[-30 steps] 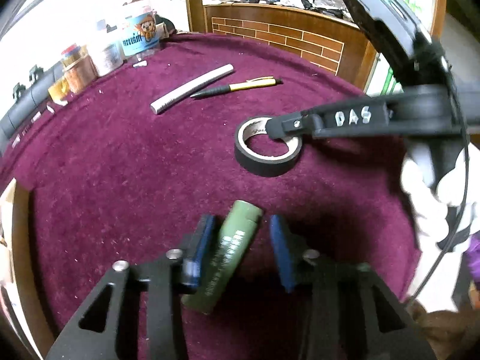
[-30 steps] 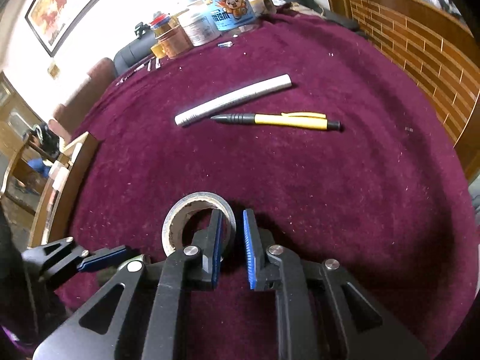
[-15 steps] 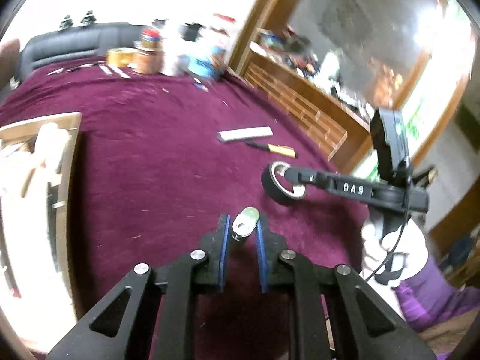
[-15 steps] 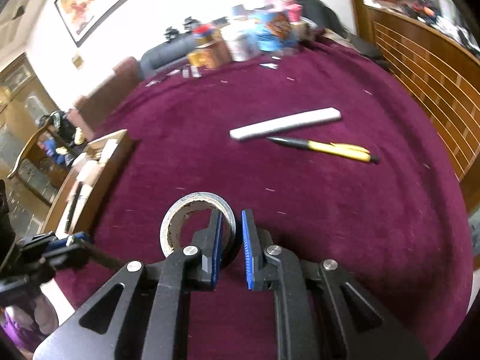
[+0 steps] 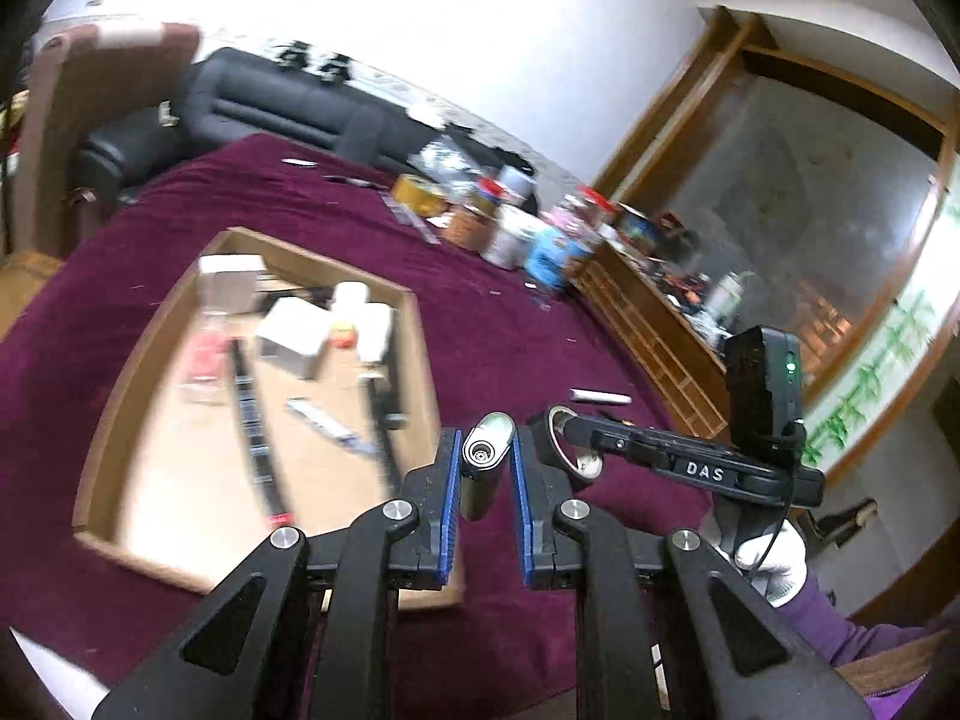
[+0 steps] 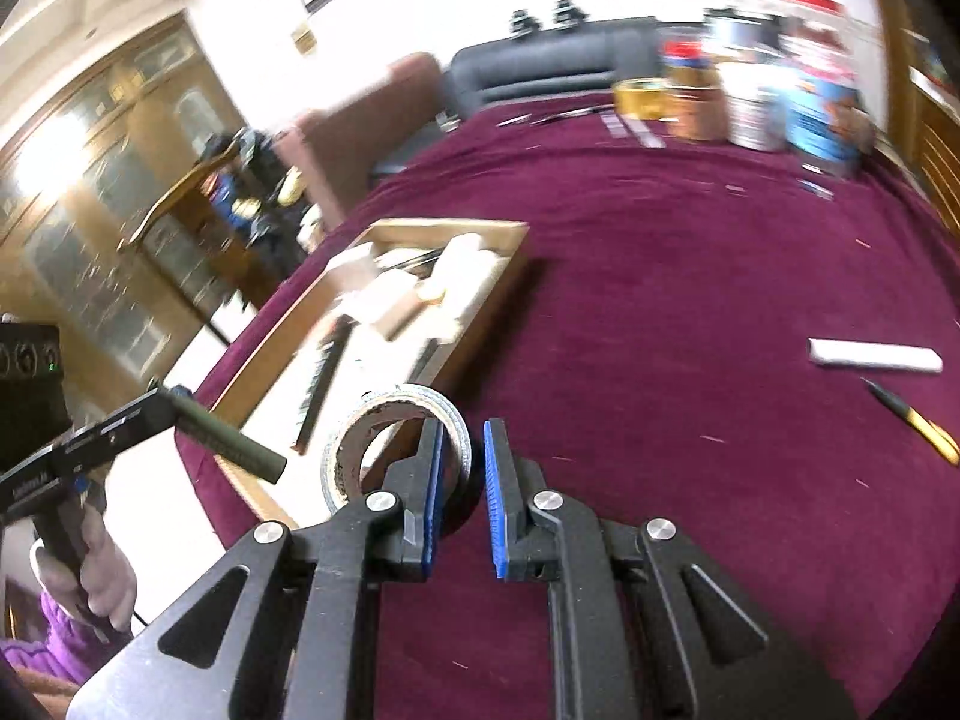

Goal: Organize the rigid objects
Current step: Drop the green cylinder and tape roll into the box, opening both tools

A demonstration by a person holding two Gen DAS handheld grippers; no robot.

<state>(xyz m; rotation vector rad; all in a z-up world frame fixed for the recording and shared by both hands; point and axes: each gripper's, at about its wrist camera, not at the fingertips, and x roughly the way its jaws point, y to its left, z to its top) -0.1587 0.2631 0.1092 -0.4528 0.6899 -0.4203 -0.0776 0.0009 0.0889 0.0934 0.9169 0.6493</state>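
The left gripper (image 5: 485,483) is clenching a green cylinder (image 5: 482,468) between its blue pads, the cylinder's long axis running straight out along the jaws so its capped end is facing the camera. The right gripper (image 6: 465,480) is grasping a roll of tape (image 6: 396,450) by one wall of the ring, with one jaw passing through the hole. Both loads are hanging clear of the maroon table (image 6: 690,312).

The wooden tray (image 5: 102,420) is lying in the lower left of the left wrist frame, and the cylinder is sitting just beside its near right corner, so the left hand is judged the nearer one. In the right wrist view the tape is overlapping the tray's near corner, though blur is making it hard to say whether it is over the rim or short of it. Open floor is showing along the tray's near half; boxes and dark strips are crowding the far end. A white stick (image 6: 873,355) and a yellow pen (image 6: 918,423) are waiting at the right.
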